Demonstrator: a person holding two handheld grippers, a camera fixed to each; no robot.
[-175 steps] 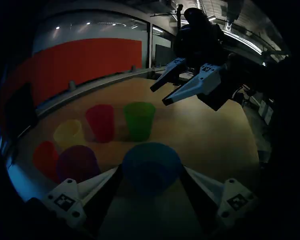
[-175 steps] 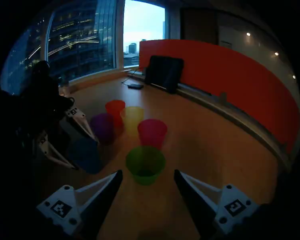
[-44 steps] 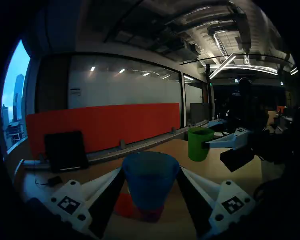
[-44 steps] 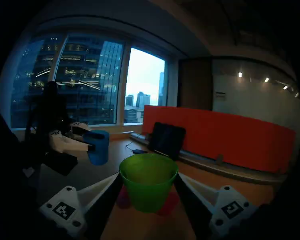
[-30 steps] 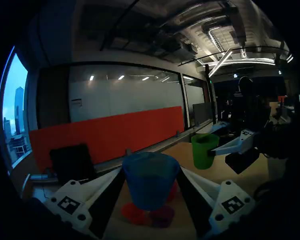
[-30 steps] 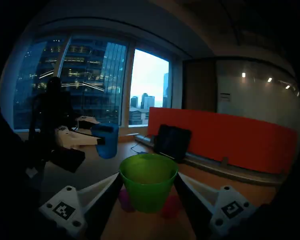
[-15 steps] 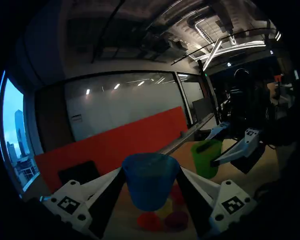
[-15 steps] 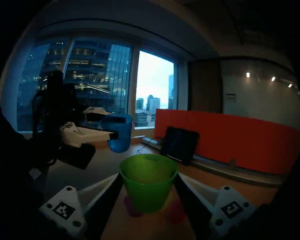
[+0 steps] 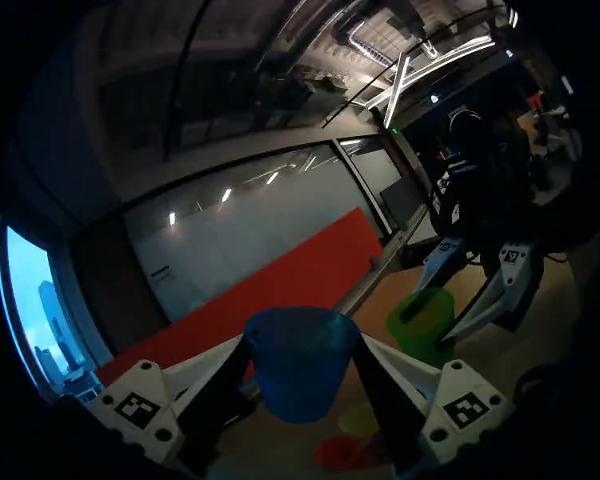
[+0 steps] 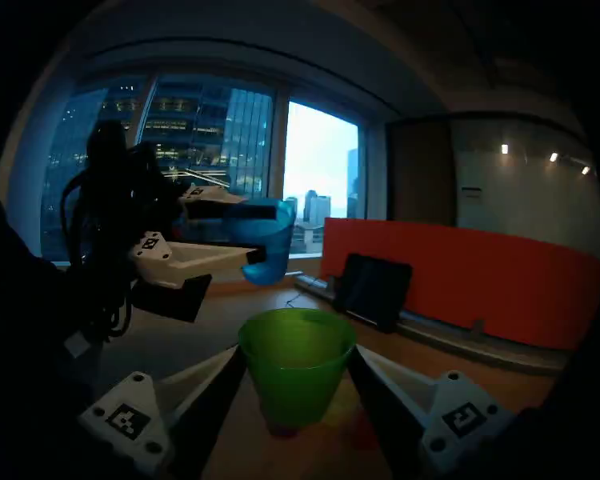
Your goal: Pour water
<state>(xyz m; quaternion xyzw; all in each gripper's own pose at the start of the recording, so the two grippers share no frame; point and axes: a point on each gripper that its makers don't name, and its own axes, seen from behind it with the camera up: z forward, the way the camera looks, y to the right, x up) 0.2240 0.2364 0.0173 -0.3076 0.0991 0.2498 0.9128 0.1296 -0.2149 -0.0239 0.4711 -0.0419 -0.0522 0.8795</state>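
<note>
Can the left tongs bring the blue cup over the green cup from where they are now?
Probably yes. The left tongs hold the blue cup raised above and beside the green cup, which the right tongs grip upright, mouth open. Only open air lies between the two cups.

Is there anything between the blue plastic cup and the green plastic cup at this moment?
No. In the right gripper view, the gap between the tilted blue plastic cup and the green plastic cup is bare air.
</note>
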